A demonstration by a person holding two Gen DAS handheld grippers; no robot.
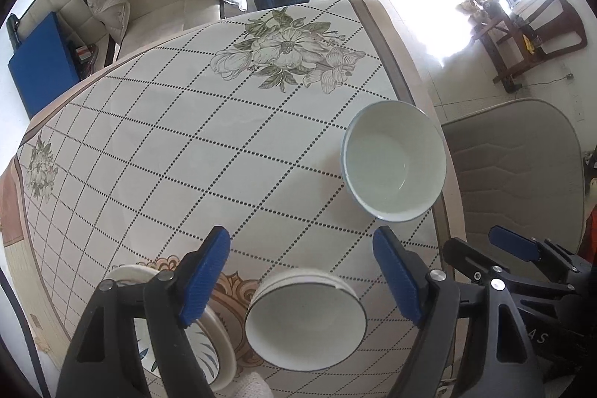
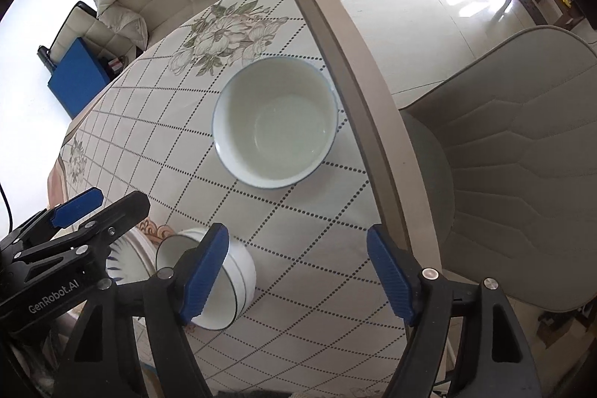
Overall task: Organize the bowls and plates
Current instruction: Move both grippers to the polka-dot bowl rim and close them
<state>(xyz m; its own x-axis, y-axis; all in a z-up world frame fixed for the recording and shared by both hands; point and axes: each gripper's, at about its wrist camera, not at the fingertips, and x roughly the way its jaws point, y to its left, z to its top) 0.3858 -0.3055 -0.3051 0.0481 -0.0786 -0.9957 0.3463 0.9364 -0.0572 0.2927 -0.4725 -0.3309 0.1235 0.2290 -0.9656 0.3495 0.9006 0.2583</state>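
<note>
Checked tablecloth (image 1: 224, 144); round glazed bowl (image 1: 393, 161).

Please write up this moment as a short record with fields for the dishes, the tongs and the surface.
surface: table with a checked, flowered cloth
large bowl: upright, empty, near the table's right edge
small bowls: nested stack, near edge
plates: stacked, left of the small bowls
left tongs: open, holding nothing, above the small bowls
right tongs: open, holding nothing
</note>
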